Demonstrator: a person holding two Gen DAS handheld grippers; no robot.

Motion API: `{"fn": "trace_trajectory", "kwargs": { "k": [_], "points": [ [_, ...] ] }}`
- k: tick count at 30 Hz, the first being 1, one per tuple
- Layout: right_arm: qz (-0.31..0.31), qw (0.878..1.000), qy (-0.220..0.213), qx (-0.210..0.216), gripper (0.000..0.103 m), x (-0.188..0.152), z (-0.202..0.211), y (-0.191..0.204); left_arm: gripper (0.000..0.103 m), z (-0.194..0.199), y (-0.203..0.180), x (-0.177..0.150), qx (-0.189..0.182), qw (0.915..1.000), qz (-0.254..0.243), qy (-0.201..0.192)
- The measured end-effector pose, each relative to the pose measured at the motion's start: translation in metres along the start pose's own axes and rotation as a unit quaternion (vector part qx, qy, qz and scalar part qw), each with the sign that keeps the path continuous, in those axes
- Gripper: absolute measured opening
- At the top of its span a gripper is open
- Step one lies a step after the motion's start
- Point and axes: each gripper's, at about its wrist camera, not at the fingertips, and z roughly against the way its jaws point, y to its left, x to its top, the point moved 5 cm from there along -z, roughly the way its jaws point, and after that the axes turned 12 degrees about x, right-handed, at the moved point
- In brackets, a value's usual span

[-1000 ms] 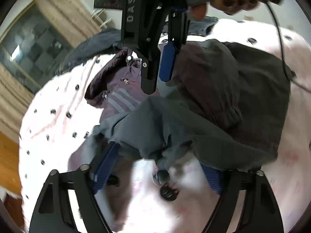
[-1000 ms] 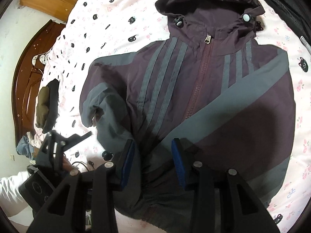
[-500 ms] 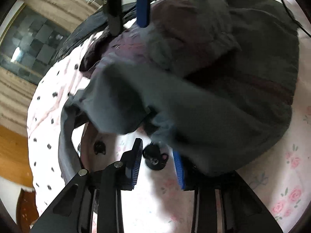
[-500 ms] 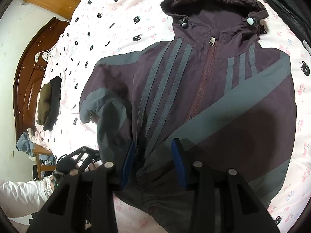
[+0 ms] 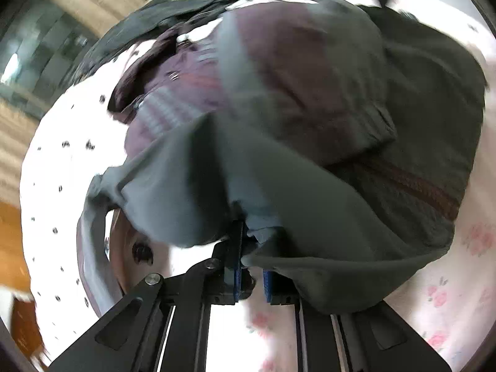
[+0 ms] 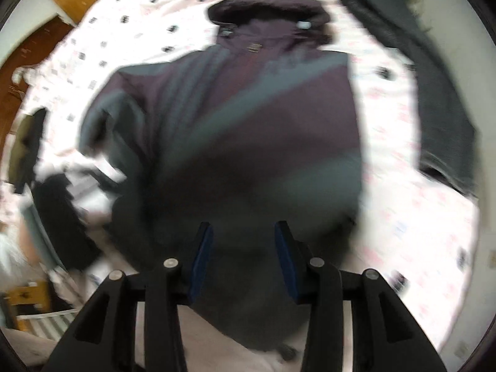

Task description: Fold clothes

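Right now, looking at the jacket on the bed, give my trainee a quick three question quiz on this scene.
1. True or false: the left gripper has its fingers pinched on the jacket.
2. Which way does the jacket lie? A: zipper side up. B: zipper side down.
3. Fill in: the right gripper has its fingers ____, with nothing clamped between them.

Key: 1 true, it has just been closing onto the grey edge. 2 A. 3 open, above the hem.
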Motion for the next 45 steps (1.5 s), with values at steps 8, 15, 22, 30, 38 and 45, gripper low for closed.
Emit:
{"fn": "trace_trajectory", "kwargs": {
  "k": [8,15,22,30,38,45],
  "points": [
    [0.007,0.988,0.01,-0.152,0.047,-0.09,0.014,-0.026,0.006,0.038,0.062,-0.004,-0.059,0.9751,0.213,0.015],
    [0.064,0.979,-0.008,-0.191,0.047,-0.111,0.004,0.0,0.006,0.068,0.107,-0.017,-0.097,0.9357,0.337,0.036],
    [0.141,0.964,-0.058,-0.216,0.066,-0.102,-0.022,0.063,0.006,0.07,0.118,-0.019,-0.093,0.9306,0.35,0.052],
    [0.102,0.957,-0.087,-0.256,0.015,-0.067,-0.025,0.037,0.005,0.081,0.13,-0.02,-0.086,0.9293,0.357,0.041],
    [0.051,0.972,-0.12,-0.194,0.005,-0.036,0.026,0.012,0.005,0.09,0.137,-0.034,-0.072,0.9273,0.363,0.054],
    [-0.006,0.981,-0.162,-0.106,0.005,-0.017,0.088,0.021,0.005,0.112,0.151,-0.043,-0.037,0.9347,0.342,0.09]
  ]
}}
